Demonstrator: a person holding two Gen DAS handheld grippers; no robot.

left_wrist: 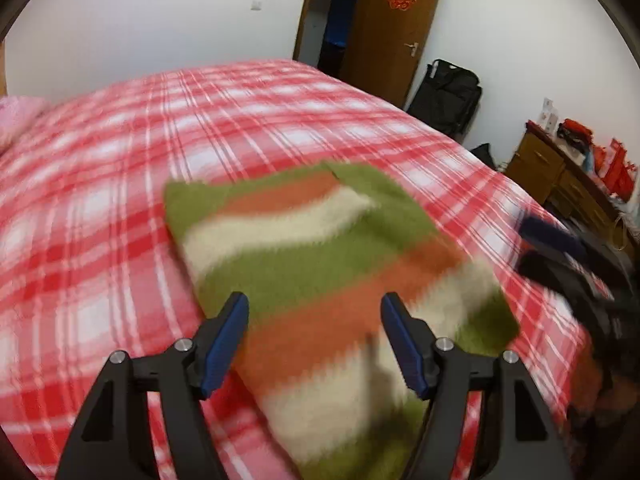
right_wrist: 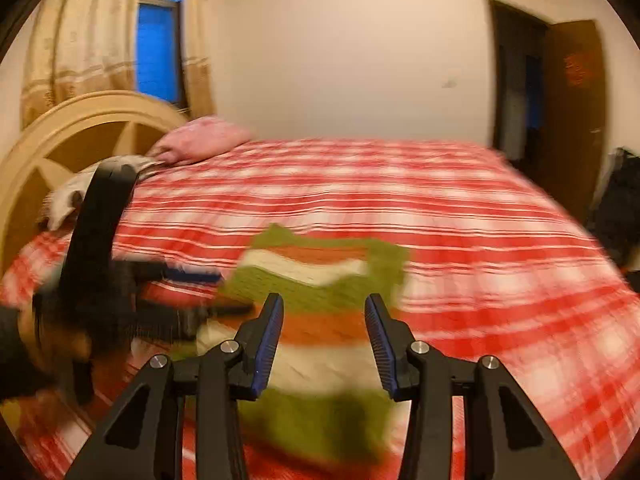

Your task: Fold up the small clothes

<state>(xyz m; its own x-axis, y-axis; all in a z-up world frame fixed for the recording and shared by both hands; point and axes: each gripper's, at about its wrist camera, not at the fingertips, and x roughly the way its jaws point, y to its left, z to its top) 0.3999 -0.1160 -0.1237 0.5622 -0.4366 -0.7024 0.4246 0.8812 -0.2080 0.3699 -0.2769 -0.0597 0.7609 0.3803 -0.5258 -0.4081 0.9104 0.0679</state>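
A small knitted garment with green, orange and cream stripes lies folded on the red-and-white plaid bed. It also shows in the right wrist view. My left gripper is open and empty, hovering over the garment's near end. My right gripper is open and empty, above the garment's other side. The right gripper appears blurred at the bed's right edge in the left wrist view. The left gripper appears blurred at the left in the right wrist view. Both views are motion-blurred.
A pink pillow and a curved wooden headboard are at the bed's head. A brown door, a black bag and a wooden dresser stand beyond the bed's far side.
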